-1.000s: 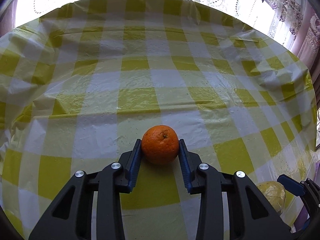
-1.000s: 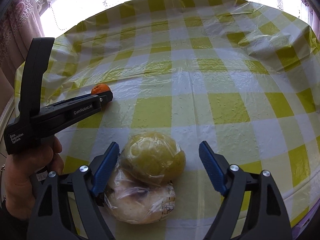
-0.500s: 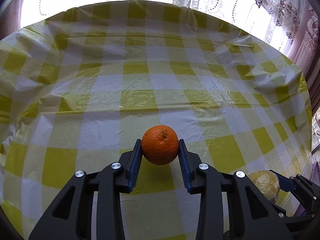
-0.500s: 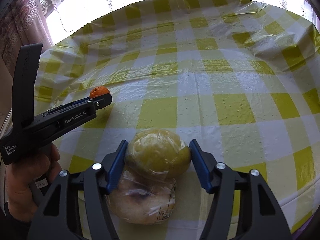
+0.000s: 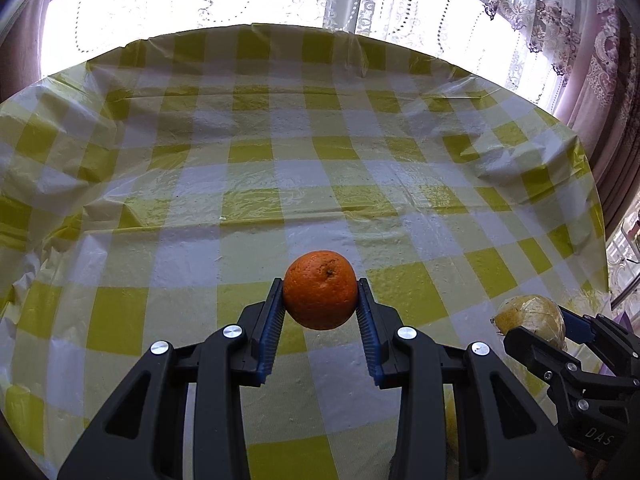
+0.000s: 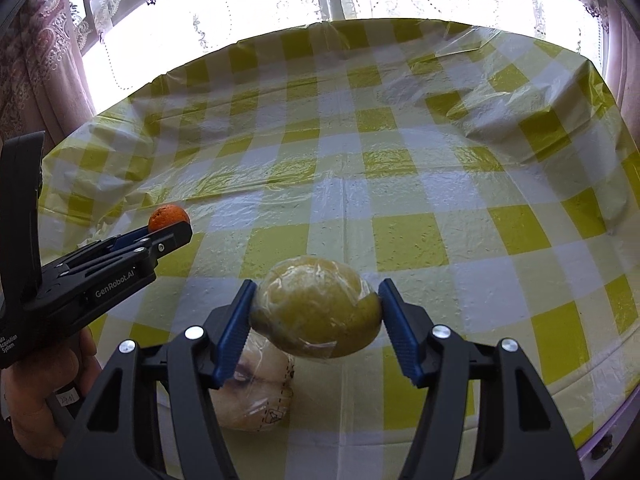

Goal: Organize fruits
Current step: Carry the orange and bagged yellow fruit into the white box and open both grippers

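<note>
Both tongs are loaded. Left gripper (image 5: 320, 300) has its blue ribbed pads (image 5: 271, 334) clamped on either side of an orange (image 5: 320, 289), stem dimple facing up and forward; the fruit looks lifted clear of the yellow-and-white checked tablecloth (image 5: 280, 168), with cloth showing under its lower edge. Right gripper (image 6: 316, 312) is clamped on a plastic-wrapped yellow-green fruit (image 6: 316, 310), likely a pear or pomelo, exact kind unclear; blue pads (image 6: 234, 328) press its left and right flanks, and the wrap is wrinkled and shiny.

Relative to the wrapped yellow-green fruit: a second wrapped fruit (image 6: 256, 396), paler and with a printed label on the film, lies on the tablecloth just below and left of it, partly hidden behind the right gripper's left finger; whether the two touch cannot be told. In the right wrist view the left gripper (image 6: 170, 230) with its orange (image 6: 168, 216) sits up and to the left, well apart, held by the person's left hand (image 6: 40, 400). In the left wrist view the same yellow-green fruit (image 5: 530, 316) appears at the far right, in the right gripper (image 5: 568, 332).

Lace curtains (image 6: 240, 8) and a bright window lie beyond the tablecloth's far edge.
</note>
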